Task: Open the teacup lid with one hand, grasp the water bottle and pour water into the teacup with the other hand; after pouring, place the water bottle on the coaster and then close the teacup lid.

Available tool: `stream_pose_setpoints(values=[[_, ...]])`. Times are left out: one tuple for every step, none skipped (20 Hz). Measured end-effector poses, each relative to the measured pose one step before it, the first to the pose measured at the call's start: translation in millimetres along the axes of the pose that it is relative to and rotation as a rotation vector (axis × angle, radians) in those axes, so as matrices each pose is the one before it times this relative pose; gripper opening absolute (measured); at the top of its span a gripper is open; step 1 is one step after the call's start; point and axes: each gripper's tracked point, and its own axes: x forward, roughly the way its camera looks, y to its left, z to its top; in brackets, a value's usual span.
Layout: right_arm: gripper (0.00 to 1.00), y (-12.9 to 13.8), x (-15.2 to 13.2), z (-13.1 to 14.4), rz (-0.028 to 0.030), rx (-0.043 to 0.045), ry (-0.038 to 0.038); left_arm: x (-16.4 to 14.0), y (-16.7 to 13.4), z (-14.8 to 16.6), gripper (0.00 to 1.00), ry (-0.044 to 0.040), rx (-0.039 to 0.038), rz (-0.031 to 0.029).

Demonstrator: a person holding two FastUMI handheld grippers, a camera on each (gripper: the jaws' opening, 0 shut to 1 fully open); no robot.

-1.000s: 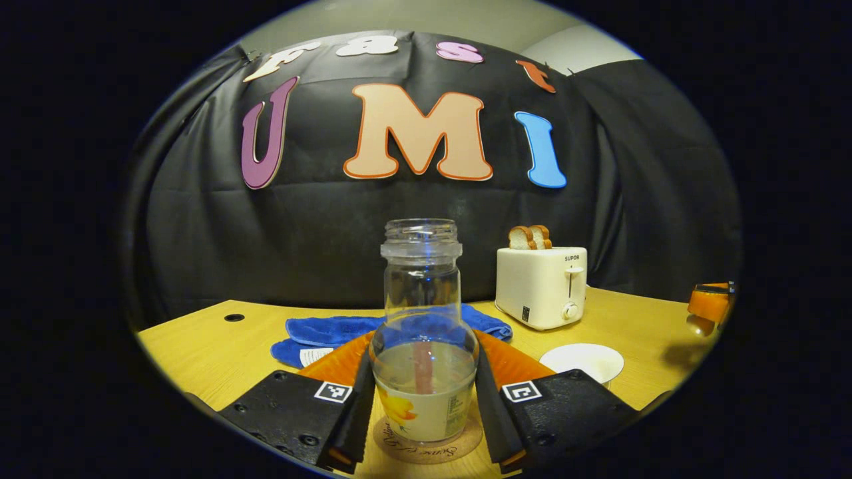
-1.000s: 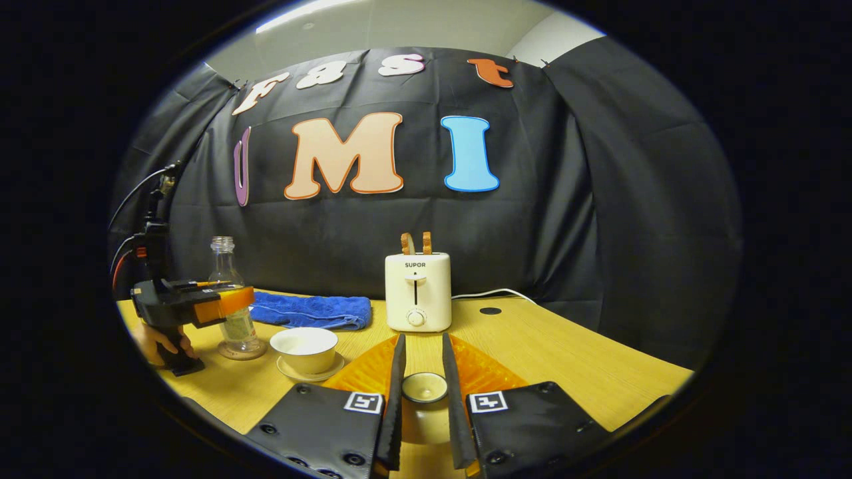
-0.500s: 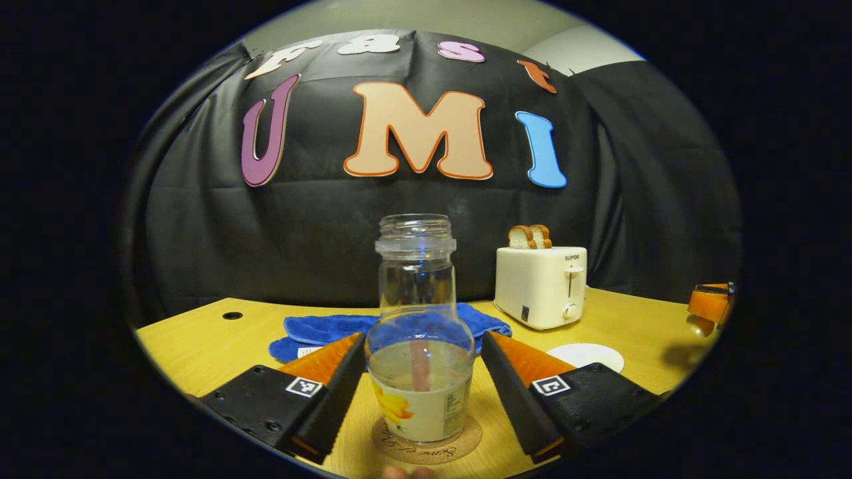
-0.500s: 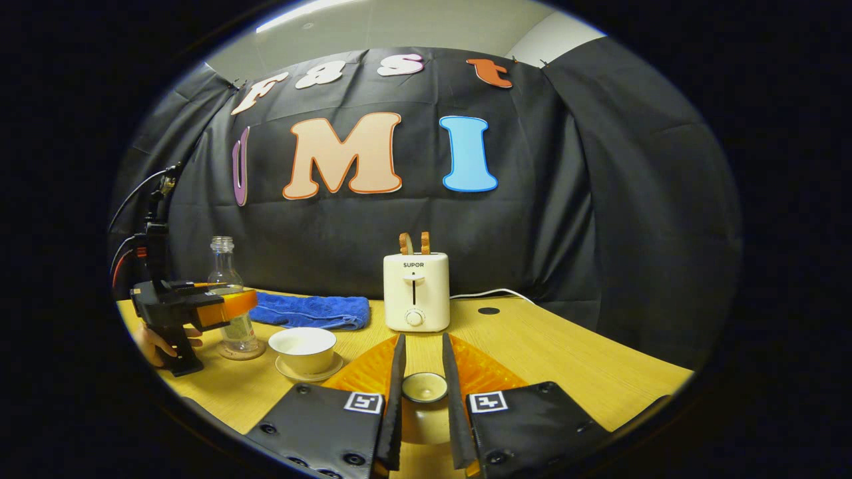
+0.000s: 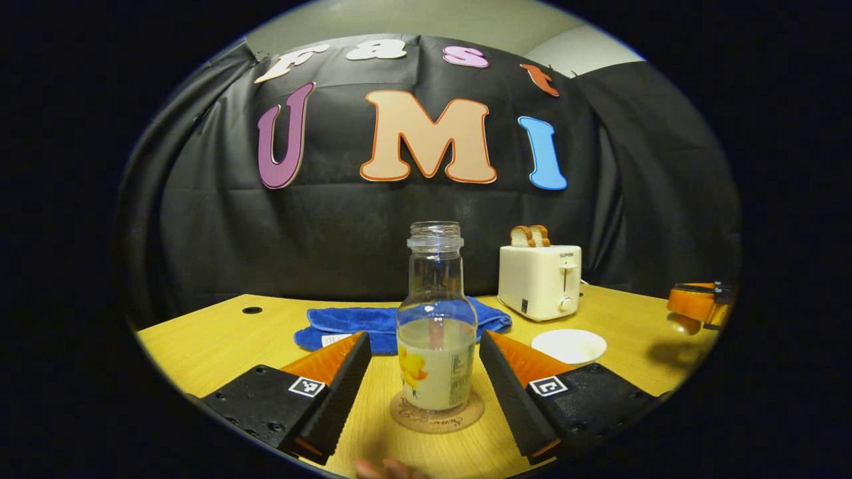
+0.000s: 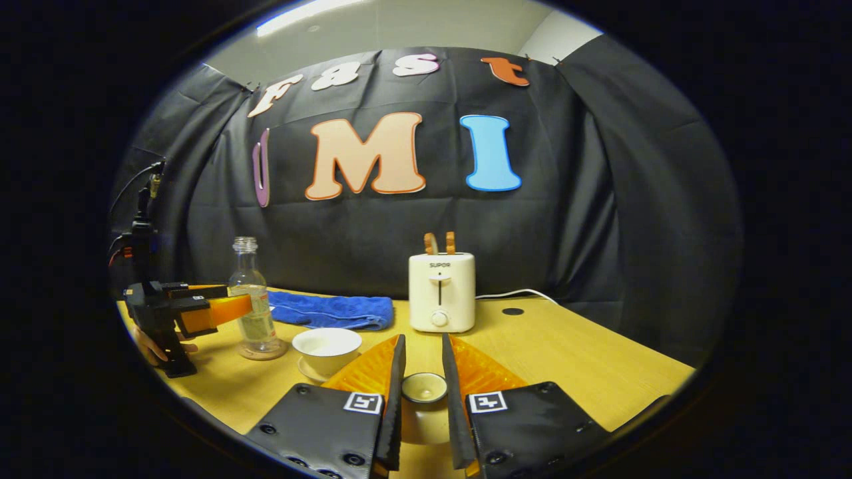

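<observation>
Already the water bottle (image 5: 436,332) stands on the coaster (image 5: 436,419), my left gripper (image 5: 426,379) wide open around it; my right gripper (image 6: 419,392) clamps the lid (image 6: 424,389), probably, near the uncovered teacup (image 6: 327,347); closing remains.

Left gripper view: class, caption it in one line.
Open left gripper flanks the water bottle standing on its coaster.

The water bottle (image 5: 436,332) is standing on the coaster (image 5: 436,418) on the worktop (image 5: 213,332). Behind it a towel (image 5: 373,322) is lying; to its right the teacup (image 5: 569,346) is sitting, with the toaster (image 5: 539,279) standing behind that.
</observation>
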Motion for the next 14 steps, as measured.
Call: stream_pose_setpoints(values=[[0.33, 7.37, 4.63, -0.55, 0.01964, -0.00033, 0.00277, -13.51, 3.07, 0.46, 0.95, -0.00035, 0.0007, 0.00192], [0.33, 8.33, 4.61, -0.57, 0.02085, 0.00133, 0.00066, -13.49, 2.62, 0.78, 0.95, -0.00216, 0.00128, 0.00217], [0.32, 7.76, 5.22, -0.48, 0.01701, 0.00003, 0.00179, -12.44, 4.14, 0.14, 0.95, 0.00052, 0.00042, 0.00436], [0.33, 7.82, 4.85, -0.89, 0.0135, 0.00061, 0.00055, -11.76, 5.38, 0.97, 0.95, -0.00474, 0.00167, 0.00271], [0.33, 6.77, 4.55, 0.39, 0.01166, 0.00113, -0.0011, -10.06, 5.81, 0.57, 0.94, 0.00142, -0.00087, 0.00888], [0.33, 6.23, 5.31, -0.69, 0.00692, -0.00025, 0.00175, -9.73, 8.96, -0.31, 0.94, 0.00126, 0.00047, 0.02378], [0.33, 6.13, 5.58, 0.34, 0.00578, 0.00116, -0.00107, -8.1, 10.54, 0.16, 0.94, 0.00051, -0.00095, 0.02942], [0.33, 6.04, 6.25, -1.08, -0.00079, -0.00048, 0.00122, -6.18, 7.13, 0.96, 0.94, -0.00041, 0.00133, 0.02747], [0.33, 6.66, 6.92, 0.27, 0.0018, 0.00073, -0.00082, -3.47, 4.43, -0.7, 0.94, 0.00126, 0.00137, 0.0188], [0.33, 8.0, 7.23, -1.45, 0.00499, -0.00016, 0.00122, -1.56, 0.28, 1.1, 0.94, 0.00022, 0.00065, 0.00408], [0.33, 8.26, 8.32, -0.09, 0.00939, 0.00007, 0.00206, 0.78, -2.38, -1.5, 0.95, 0.00165, 0.001, -0.00668], [0.33, 5.52, 9.73, -1.71, -0.00405, -0.00133, 0.0042, -0.09, -0.3, 0.64, 0.95, 0.00065, -0.0004, -0.00475], [0.33, 3.19, 8.37, 0.5, -0.00489, 0.00189, -0.00276, -0.84, 0.11, 0.29, 0.95, 0.00044, -0.00036, -0.00012], [0.33, 4.88, 8.42, -1.55, -0.00176, -0.001, 0.00335, 0.22, -0.4, -0.32, 0.95, 0.00052, -0.00039, -0.00027]])
